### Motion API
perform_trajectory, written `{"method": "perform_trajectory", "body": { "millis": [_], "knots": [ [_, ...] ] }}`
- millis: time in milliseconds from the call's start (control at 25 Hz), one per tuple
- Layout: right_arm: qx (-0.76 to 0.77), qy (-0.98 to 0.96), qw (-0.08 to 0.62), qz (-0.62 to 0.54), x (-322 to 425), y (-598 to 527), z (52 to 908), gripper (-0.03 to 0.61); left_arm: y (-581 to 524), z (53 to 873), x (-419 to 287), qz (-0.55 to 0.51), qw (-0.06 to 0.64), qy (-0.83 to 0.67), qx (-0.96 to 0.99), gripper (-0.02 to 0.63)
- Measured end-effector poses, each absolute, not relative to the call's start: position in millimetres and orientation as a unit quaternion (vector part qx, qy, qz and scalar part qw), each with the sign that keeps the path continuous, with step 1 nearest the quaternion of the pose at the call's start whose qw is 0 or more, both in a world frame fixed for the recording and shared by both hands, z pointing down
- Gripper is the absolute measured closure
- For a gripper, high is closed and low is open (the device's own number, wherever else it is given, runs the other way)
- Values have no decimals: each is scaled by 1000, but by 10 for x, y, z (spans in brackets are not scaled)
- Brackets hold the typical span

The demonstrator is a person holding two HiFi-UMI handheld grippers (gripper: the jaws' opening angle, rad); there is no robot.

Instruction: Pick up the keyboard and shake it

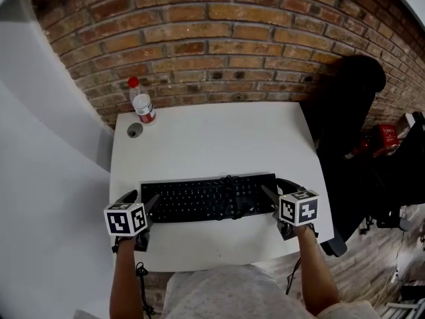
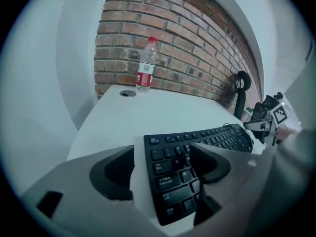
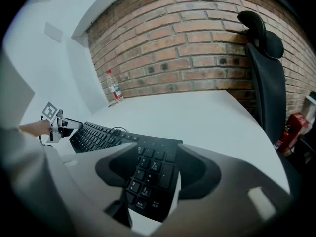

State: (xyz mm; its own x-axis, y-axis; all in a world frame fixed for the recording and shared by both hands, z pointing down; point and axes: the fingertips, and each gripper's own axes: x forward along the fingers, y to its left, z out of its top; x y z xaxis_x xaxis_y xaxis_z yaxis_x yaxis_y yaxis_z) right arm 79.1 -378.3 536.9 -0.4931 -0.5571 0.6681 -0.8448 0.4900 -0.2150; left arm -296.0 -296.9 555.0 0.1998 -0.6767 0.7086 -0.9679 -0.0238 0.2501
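A black keyboard lies flat near the front edge of the white table, with its cable looped on top near the middle. My left gripper is open at the keyboard's left end: one jaw over the keys, the other on the bare table beside the edge. In the left gripper view the left gripper straddles that end of the keyboard. My right gripper is open at the right end, and in the right gripper view the right gripper stands round the number-pad end of the keyboard.
A clear water bottle with a red cap stands at the table's back left corner, next to a round grey grommet. A brick wall runs behind the table. A black office chair stands to the right, with a red object beyond it.
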Motion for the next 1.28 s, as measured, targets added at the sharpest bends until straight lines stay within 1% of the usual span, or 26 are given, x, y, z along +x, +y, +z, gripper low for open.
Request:
{"method": "perform_trajectory", "body": {
  "millis": [120,200,520,600,880,960,1000,1280],
  "knots": [
    [432,-810,274,287,821,-3825,5423,282,-3019,5585,-2915,201,373,-578,697,216],
    [432,-805,277,298,816,-3854,5462,258,-3045,5608,-2902,205,377,-568,703,196],
    [420,-791,286,340,732,-3945,5627,179,-3123,5697,-2898,212,389,-556,703,175],
    [416,-789,287,349,691,-3958,5649,169,-3130,5703,-2903,214,394,-552,703,167],
    [406,-782,290,374,625,-3996,5669,179,-3150,5692,-2866,222,407,-544,700,169],
    [406,-783,287,374,623,-3999,5672,181,-3154,5682,-2808,220,419,-533,701,256],
    [407,-783,285,374,628,-4000,5673,186,-3154,5682,-2798,221,424,-530,700,249],
    [420,-778,278,374,643,-4021,5667,192,-3158,5683,-2802,224,423,-535,696,253]
  ]
}}
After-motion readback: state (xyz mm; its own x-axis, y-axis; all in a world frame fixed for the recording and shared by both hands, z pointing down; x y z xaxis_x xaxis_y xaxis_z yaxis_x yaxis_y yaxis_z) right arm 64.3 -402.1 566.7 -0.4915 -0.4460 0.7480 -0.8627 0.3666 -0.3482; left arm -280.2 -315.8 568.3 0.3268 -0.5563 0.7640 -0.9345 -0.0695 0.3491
